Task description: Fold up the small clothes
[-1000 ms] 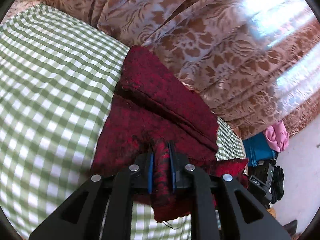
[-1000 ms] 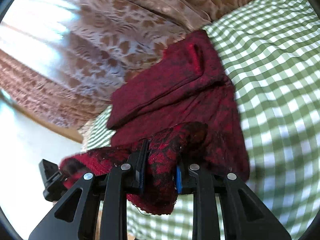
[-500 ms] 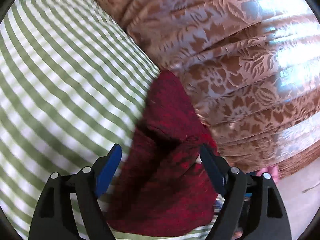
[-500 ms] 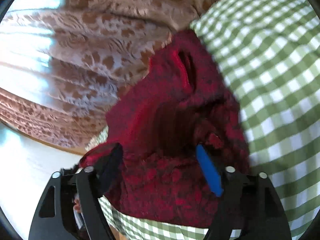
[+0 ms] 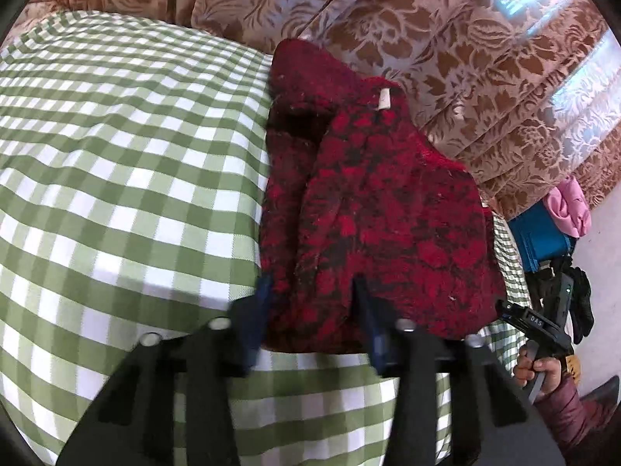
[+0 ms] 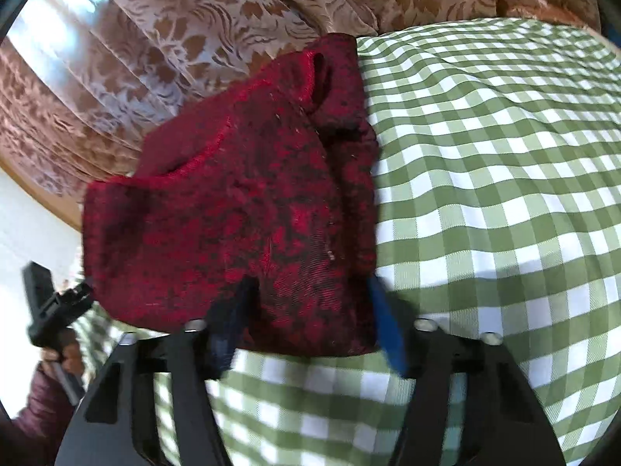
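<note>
The left tool point(image 5: 310, 303) has its jaws partly spread; they have just been closing, and the near edge of the red garment point(image 5: 372, 202) lies between the blue pads, which straddle the cloth without visibly pressing on it. The right tool point(image 6: 306, 306) stands the same way, jaws a little wider and also just closing, with the near hem of that red garment point(image 6: 240, 209) between its pads; blur there hides whether the pads touch the cloth. The garment, a red knit with black mottling, lies folded into a thick stack on the surface point(image 5: 116, 163), which wears a green and white checked cloth. In the left wrist view the stack fills the centre and right of the frame, with a small pale label point(image 5: 383, 99) showing near its upper edge; in the right wrist view it fills the centre and left, a rolled opening at its top. Its far end reaches the brown patterned curtain point(image 5: 446, 58) that hangs behind the surface across the top of both frames. At the lower right of the left wrist view a hand point(image 5: 541, 369) in a maroon sleeve holds the other tool's black handle, and beyond it, at the right edge, sit a blue item point(image 5: 539, 237) and a pink cloth point(image 5: 568, 207).
</note>
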Motion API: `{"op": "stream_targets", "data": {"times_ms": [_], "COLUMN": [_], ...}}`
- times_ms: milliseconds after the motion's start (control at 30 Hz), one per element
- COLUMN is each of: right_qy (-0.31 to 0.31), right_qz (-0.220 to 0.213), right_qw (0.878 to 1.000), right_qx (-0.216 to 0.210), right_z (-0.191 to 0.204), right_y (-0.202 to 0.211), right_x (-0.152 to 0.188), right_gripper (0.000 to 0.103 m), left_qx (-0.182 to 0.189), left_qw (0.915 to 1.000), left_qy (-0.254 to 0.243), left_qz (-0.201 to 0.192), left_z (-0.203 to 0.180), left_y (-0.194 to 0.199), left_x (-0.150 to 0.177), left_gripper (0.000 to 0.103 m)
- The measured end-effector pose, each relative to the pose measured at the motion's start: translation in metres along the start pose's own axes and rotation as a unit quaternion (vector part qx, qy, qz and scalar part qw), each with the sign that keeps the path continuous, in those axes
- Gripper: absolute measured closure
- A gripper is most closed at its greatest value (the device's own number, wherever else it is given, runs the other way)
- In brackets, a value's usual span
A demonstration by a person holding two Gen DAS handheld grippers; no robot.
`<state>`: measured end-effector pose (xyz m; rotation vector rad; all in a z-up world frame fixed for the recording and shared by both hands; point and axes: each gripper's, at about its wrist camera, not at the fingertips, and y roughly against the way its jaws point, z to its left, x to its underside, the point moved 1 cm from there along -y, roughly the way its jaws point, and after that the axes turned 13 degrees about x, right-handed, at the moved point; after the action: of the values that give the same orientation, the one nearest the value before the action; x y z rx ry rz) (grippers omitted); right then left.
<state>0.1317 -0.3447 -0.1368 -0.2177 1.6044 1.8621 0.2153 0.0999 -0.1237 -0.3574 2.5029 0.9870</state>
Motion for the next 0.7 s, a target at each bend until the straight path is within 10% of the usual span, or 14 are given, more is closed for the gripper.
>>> {"op": "stream_targets", "data": {"times_ms": [167, 533, 700], "right_qy": [0.016, 0.033, 0.052], "right_qz": [-0.002, 0.041, 0.06], "right_qw": [1.0, 0.998, 0.997], "right_qx": [0.004, -0.03, -0.018], "right_z": [0.004, -0.036, -0.045], "right_y": [0.017, 0.061, 0.07], "right_x": [0.003, 0.065, 0.083], "right_gripper": [0.076, 0.077, 0.074], "left_qx": [0.006, 0.018, -0.01], "left_qw": [0.9999, 0.9988, 0.9997], "left_qy": [0.007, 0.043, 0.023], "left_qz": [-0.008, 0.014, -0.001], "left_z": [-0.004, -0.027, -0.038], "left_y": [0.021, 0.088, 0.113], "left_x": [0.01, 0.096, 0.106], "left_gripper": [0.083, 0.083, 0.053]}}
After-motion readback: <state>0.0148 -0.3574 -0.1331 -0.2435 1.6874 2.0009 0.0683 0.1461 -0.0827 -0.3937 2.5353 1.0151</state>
